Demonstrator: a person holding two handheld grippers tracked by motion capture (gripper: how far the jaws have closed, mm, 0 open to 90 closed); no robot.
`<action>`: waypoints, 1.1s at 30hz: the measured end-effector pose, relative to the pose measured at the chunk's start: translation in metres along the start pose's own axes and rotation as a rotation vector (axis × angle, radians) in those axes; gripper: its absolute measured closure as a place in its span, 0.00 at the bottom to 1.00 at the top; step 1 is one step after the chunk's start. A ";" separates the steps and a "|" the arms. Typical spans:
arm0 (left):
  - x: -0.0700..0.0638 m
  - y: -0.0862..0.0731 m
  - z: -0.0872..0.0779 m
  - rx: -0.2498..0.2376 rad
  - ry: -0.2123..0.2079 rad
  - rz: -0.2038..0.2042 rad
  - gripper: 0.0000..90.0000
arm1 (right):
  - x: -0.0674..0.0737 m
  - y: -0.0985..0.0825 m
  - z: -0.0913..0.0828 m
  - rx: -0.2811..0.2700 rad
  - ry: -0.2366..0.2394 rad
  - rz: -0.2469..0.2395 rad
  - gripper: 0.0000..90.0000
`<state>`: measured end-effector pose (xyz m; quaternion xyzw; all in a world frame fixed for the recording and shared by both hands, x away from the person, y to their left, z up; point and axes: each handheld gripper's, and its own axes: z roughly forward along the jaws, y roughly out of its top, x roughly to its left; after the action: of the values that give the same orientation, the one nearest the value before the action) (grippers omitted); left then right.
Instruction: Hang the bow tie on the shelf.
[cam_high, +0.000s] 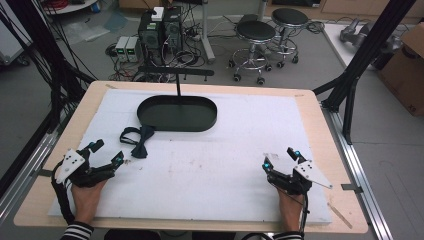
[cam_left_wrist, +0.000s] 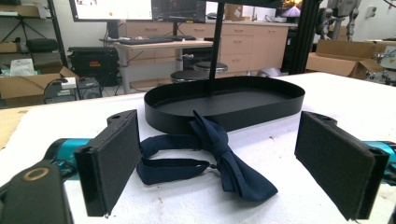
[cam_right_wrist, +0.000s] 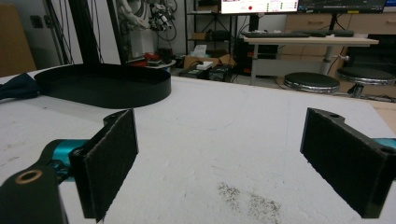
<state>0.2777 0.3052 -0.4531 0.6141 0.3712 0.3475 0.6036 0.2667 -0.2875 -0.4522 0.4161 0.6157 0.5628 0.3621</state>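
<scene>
Now both pairs of jaws stand wide apart with nothing between the pads. The left gripper (cam_high: 107, 151) rests low on the white mat (cam_high: 210, 165) at its near left, pointing toward the navy bow tie (cam_high: 138, 141), which lies just ahead of its tips without touching them. In the left gripper view the bow tie (cam_left_wrist: 212, 156) lies flat on the mat ahead of the two black pads (cam_left_wrist: 114, 156), its strap looped out to the left and its far wing just in front of the wall of the black oval tray (cam_left_wrist: 224, 105). Whether it touches the tray I cannot tell.

The right gripper (cam_high: 281, 159) sits at the near right of the mat, well apart from the bow tie, open just as wide over bare mat. In the right gripper view the mat ahead of it carries a patch of dark specks (cam_right_wrist: 247, 196), and the tray (cam_right_wrist: 102, 86) lies far off to the left.

The tray (cam_high: 177, 113) sits toward the far side of the mat, with a thin black post (cam_high: 178, 85) rising from it.
</scene>
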 end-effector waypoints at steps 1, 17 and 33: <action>0.000 0.000 0.000 0.000 0.000 -0.001 0.16 | 0.000 0.000 0.000 0.002 -0.001 0.005 0.11; 0.000 0.000 0.001 0.004 0.017 0.000 0.16 | 0.001 0.000 0.000 -0.004 -0.006 -0.002 0.11; 0.000 0.001 0.002 0.023 0.033 -0.009 0.16 | 0.001 0.000 0.000 -0.004 -0.011 0.002 0.11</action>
<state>0.2794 0.3039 -0.4520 0.6135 0.3879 0.3506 0.5918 0.2662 -0.2872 -0.4523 0.4190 0.6121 0.5623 0.3655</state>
